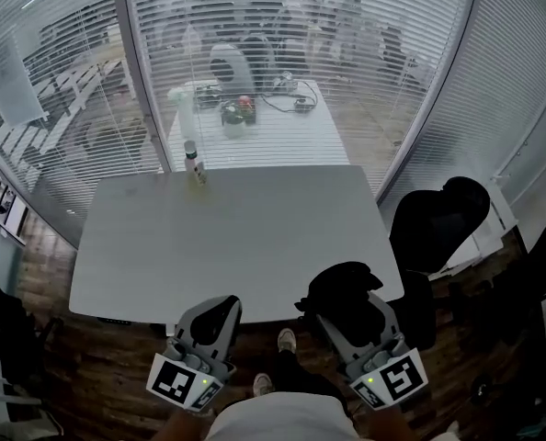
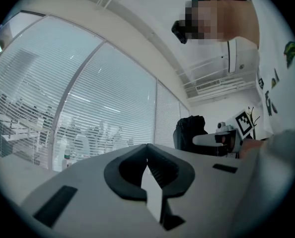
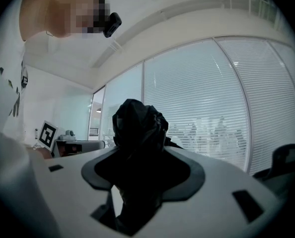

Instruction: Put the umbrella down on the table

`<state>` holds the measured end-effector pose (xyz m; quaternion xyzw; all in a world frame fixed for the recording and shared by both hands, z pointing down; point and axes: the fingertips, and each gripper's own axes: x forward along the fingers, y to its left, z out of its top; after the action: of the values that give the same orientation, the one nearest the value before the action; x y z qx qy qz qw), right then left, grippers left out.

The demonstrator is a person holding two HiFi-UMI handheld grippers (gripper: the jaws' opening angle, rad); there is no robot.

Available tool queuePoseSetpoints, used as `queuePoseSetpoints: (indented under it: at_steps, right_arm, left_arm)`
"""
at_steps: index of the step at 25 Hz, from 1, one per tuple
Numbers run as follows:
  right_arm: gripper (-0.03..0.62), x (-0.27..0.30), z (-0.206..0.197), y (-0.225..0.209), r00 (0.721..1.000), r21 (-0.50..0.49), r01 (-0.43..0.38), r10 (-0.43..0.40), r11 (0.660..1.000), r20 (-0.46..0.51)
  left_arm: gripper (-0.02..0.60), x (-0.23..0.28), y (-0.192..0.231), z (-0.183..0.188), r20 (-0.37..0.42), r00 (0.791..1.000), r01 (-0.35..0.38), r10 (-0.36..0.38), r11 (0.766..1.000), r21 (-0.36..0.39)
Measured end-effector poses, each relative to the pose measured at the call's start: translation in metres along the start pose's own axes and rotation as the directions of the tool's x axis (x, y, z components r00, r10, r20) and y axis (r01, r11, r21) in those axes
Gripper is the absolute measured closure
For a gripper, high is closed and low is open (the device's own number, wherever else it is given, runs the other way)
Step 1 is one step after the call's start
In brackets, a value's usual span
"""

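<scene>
Nearest the lens, bottom of head view: the person's light top and two shoes (image 1: 287,340) on the wood floor (image 1: 98,356), w/ both grippers held out in front. The left gripper (image 1: 220,306) sits bottom-left, marker cube toward the person, nose over the near edge of the worktop (image 1: 236,237). In its own view the left gripper (image 2: 147,148) has its jaws pressed together at the tips, nothing btwn them. To its right, the right gripper (image 1: 351,312) is pinching the umbrella (image 1: 342,283): a folded black bundle, its fabric bunched up past the jaw tips. In head view it overlaps the worktop's near edge toward the right corner, carried in the gripper and not lying flat on the surface. The right gripper view shows the same: right gripper (image 3: 137,152) w/ jaws set wide around the umbrella (image 3: 137,123), dark pads on either side of it, the crumpled top sticking out beyond them. Further back on the worktop, a small bottle (image 1: 194,163) stands at the far edge, left of centre. Right of the worktop is a black chair (image 1: 438,219). Behind all this is a glass wall w/ blinds (image 1: 301,26), and through it a second table w/ assorted items.
</scene>
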<state>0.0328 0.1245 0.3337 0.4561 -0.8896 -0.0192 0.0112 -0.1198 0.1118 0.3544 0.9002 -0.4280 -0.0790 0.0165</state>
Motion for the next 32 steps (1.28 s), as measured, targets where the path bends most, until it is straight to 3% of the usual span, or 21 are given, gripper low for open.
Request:
queuePoseSetpoints:
  at_steps: [25, 32]
  right_arm:
    - [0.362, 0.117, -0.003, -0.197, 0.999, 0.009, -0.04, 0.04, 0.999, 0.009]
    - [0.362, 0.138, -0.01, -0.235, 0.998, 0.009, -0.068, 0.068, 0.998, 0.014]
  left_arm:
    - [0.569, 0.208, 0.063, -0.012, -0.027, 0.998, -0.053, 0.054, 0.998, 0.022]
    - [0.569, 0.251, 0.074, -0.024, -0.027, 0.997, -0.077, 0.078, 0.997, 0.025]
